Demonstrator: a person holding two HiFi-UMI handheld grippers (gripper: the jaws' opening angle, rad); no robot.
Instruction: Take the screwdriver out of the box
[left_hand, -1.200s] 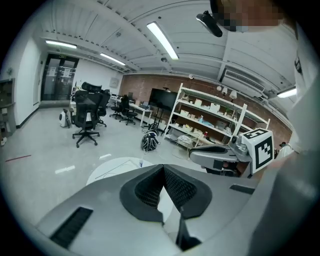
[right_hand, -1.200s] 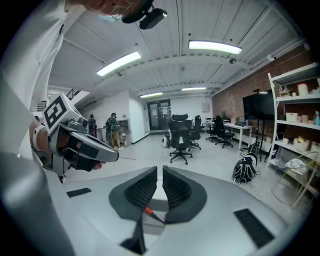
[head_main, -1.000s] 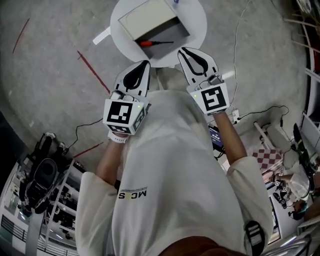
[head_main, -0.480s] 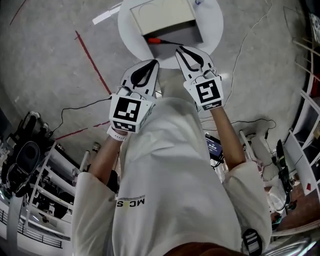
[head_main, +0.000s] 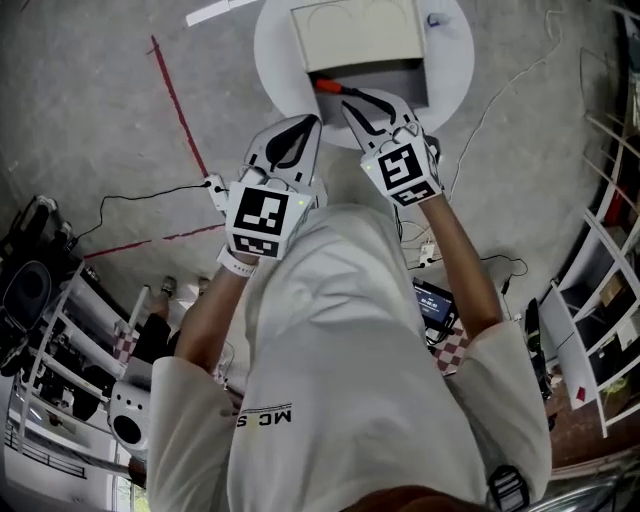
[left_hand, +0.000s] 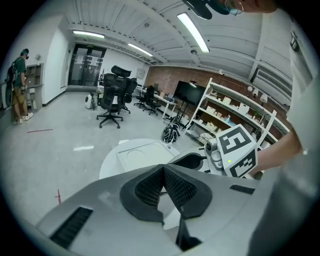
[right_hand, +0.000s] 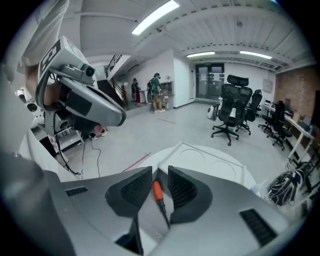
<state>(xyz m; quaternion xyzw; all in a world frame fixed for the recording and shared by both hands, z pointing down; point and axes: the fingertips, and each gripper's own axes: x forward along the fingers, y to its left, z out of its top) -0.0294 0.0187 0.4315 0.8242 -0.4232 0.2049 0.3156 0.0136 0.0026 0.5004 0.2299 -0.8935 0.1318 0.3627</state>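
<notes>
Orange-handled screwdriver (right_hand: 156, 192) lay in the box (head_main: 360, 40), dead ahead of the right gripper (right_hand: 160, 175) and framed by its slightly parted jaws. Handle far, tip near; apparently no contact. Left gripper (left_hand: 163, 169) pressed closed, empty, off to the side.

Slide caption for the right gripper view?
Right tool, jaws apart, frames the orange-handled screwdriver lying in the box.

The screwdriver (head_main: 328, 88), with an orange handle and dark shaft, lies flat in the open grey tray of the beige box (head_main: 355, 35) on the round white table (head_main: 272, 50).
</notes>
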